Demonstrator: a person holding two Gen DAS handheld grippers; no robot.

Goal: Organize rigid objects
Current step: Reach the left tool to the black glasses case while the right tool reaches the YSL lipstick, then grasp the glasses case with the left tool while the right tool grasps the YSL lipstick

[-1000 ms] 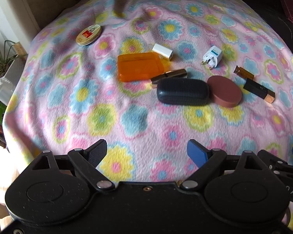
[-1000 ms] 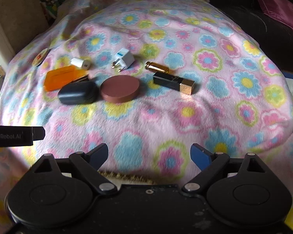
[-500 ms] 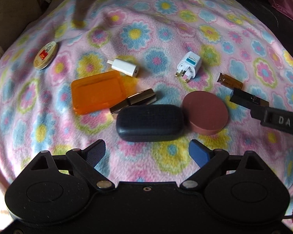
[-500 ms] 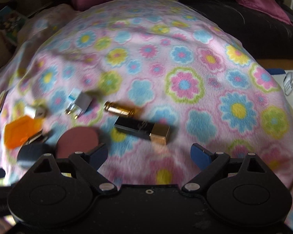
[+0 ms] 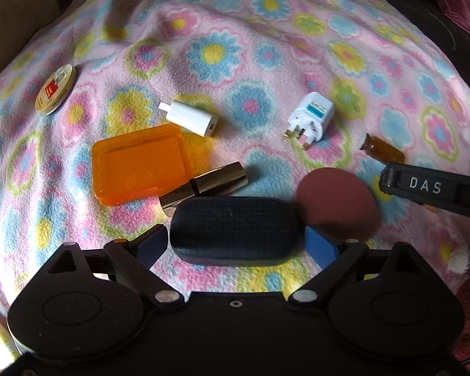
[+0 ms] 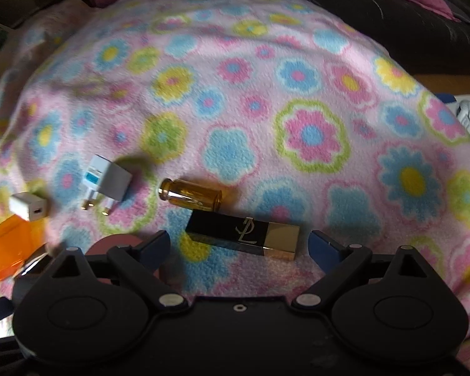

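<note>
Flowered fleece blanket [image 5: 266, 62] covers the whole work surface. From your left wrist, the left gripper [image 5: 236, 239] has just been opening; its jaws stand wide, the dark glasses case [image 5: 235, 230] between the fingertips, pads not clearly pressing. Beyond the fingers lie one orange box [image 5: 139, 163], one bronze tube [image 5: 203, 185], one white adapter [image 5: 189, 118], one white plug [image 5: 310, 117], one round tin [image 5: 55, 90] and one brown disc [image 5: 336, 202].

Your right wrist alone shows the black-and-gold lipstick [image 6: 242, 235] whole, between the spread fingertips of the right gripper [image 6: 239, 244], untouched; those jaws have also been opening. One amber vial [image 6: 191, 195] lies just beyond it.
</note>
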